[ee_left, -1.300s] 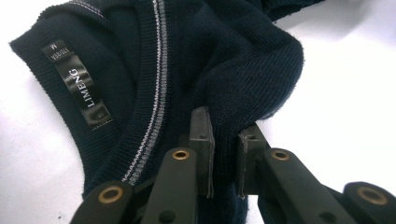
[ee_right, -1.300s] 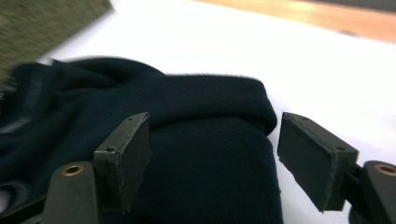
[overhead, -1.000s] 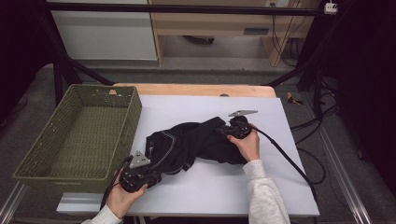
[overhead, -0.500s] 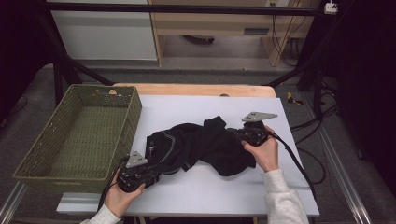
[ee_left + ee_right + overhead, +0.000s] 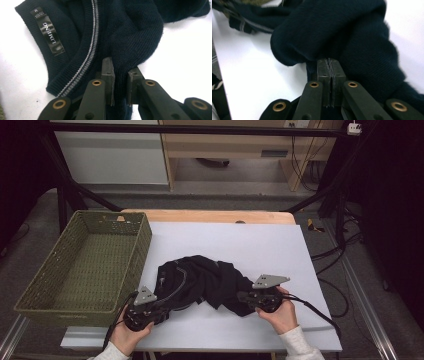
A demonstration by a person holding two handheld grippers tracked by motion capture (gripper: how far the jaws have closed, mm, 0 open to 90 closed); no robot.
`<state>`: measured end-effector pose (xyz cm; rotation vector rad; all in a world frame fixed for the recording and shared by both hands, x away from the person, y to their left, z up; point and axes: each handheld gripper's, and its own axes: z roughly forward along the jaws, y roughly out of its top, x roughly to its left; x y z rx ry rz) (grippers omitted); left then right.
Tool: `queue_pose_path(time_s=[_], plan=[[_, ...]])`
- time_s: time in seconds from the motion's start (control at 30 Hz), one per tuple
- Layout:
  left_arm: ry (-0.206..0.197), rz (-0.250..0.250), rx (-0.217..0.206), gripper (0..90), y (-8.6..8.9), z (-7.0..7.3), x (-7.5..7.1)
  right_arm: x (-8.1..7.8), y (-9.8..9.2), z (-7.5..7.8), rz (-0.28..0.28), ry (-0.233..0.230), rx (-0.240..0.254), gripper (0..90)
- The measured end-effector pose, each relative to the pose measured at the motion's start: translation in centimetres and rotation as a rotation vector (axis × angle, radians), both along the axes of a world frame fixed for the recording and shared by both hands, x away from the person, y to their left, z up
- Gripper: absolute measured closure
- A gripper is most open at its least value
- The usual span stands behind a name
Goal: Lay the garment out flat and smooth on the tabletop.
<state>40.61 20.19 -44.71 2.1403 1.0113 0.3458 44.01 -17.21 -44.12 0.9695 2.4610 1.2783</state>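
A dark navy knit sweater lies crumpled on the white table top. My left gripper sits at the sweater's near left end, close to the table's front edge. In the left gripper view the left gripper is shut on a thick fold of the sweater, beside the striped collar and its neck label. My right gripper is at the sweater's near right end. Its jaws are pressed almost together on a thin edge of the sweater.
A green woven basket stands at the table's left side, with nothing in it. The wooden table edge runs along the back. Cables trail from the right gripper over the table's right side. White surface lies free behind and to the right of the sweater.
My right gripper has moved toward the table's near edge, dragging its end of the sweater with it. The sweater now stretches wider between both grippers. The left gripper has stayed put.
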Motion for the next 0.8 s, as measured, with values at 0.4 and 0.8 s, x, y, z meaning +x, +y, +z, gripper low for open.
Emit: queue_pose_path(time_s=[0.4, 0.8], plan=[[-0.008, -0.006, 0.024, 79.4, -0.1, -0.5, 0.4, 0.3, 0.2, 2.1, -0.024, -0.113, 0.091, 40.7], [0.018, -0.028, 0.023, 79.1, 0.1, -0.9, 0.7, 7.1, 0.6, 4.3, -0.205, -0.1, 0.138, 27.0]])
